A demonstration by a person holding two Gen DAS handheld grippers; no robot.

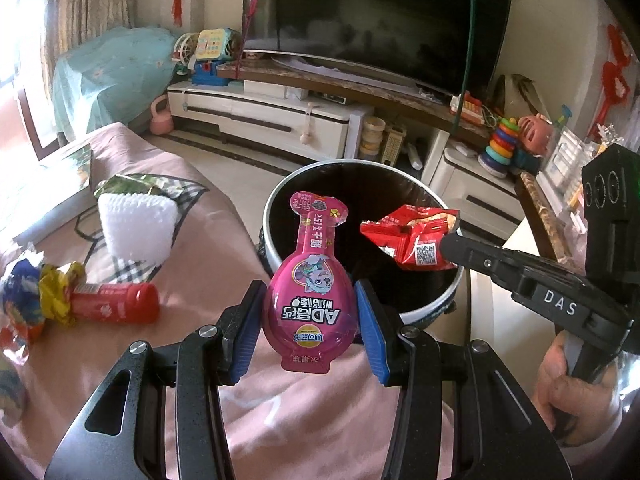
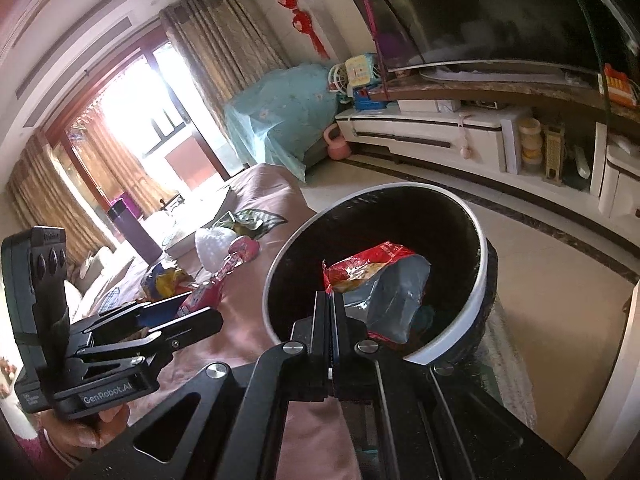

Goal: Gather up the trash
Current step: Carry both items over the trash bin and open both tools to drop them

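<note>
My left gripper [image 1: 310, 312] is shut on a pink spoon-shaped snack pack [image 1: 310, 280] and holds it upright at the near rim of the round bin [image 1: 436, 304], which has a white rim and a black liner. My right gripper [image 2: 331, 300] is shut on a red snack wrapper [image 2: 380, 284] and holds it over the bin's mouth [image 2: 478, 280]. The right gripper [image 1: 450, 246] with the red wrapper [image 1: 412, 240] also shows in the left wrist view. The left gripper [image 2: 180, 308] with the pink pack [image 2: 204, 292] shows in the right wrist view.
On the pink cloth [image 1: 200, 240] lie a red tube [image 1: 116, 304], a crumpled blue-yellow wrapper [image 1: 36, 296], white foam netting [image 1: 136, 224] and a green wrapper [image 1: 136, 184]. A purple flask [image 2: 134, 228] stands further back. A TV cabinet [image 1: 272, 116] lines the far wall.
</note>
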